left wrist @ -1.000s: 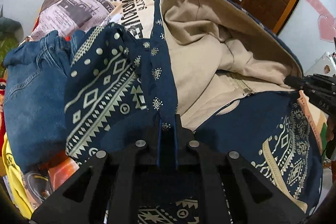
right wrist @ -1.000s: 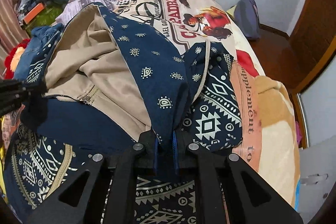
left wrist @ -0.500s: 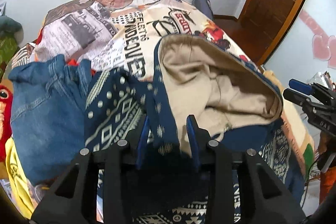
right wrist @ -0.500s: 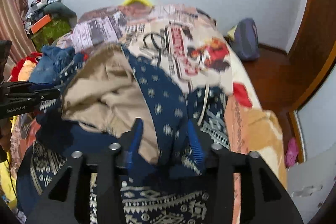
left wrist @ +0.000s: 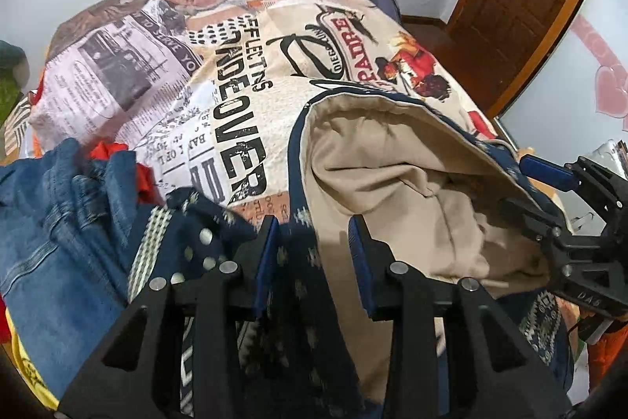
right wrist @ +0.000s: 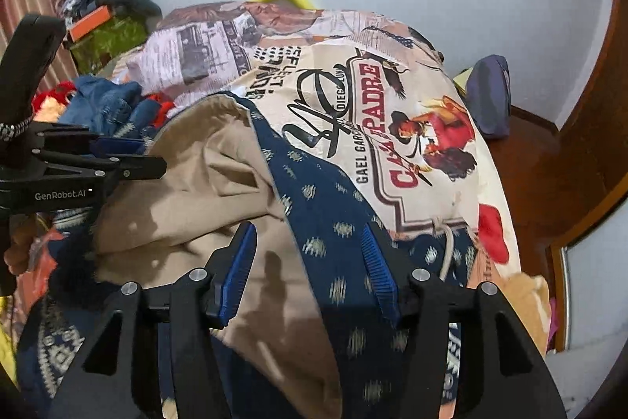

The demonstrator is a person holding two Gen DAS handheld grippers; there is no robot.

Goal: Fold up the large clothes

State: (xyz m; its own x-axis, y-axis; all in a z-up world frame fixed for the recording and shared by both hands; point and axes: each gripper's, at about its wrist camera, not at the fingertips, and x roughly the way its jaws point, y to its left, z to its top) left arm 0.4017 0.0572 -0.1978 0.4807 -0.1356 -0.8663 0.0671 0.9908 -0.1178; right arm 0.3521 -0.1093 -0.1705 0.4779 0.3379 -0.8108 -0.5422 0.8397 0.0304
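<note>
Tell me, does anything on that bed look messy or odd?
Yes. The navy patterned garment lies bunched, its beige lining turned outward. Jeans sit crumpled beside it on the printed bedspread.

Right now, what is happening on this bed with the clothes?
A person is folding a navy patterned garment with a beige lining on the bed, using two handheld grippers. The left gripper and the right gripper have both just been opening; the fabric lies loose between their jaws. Blue jeans lie alongside.
</note>
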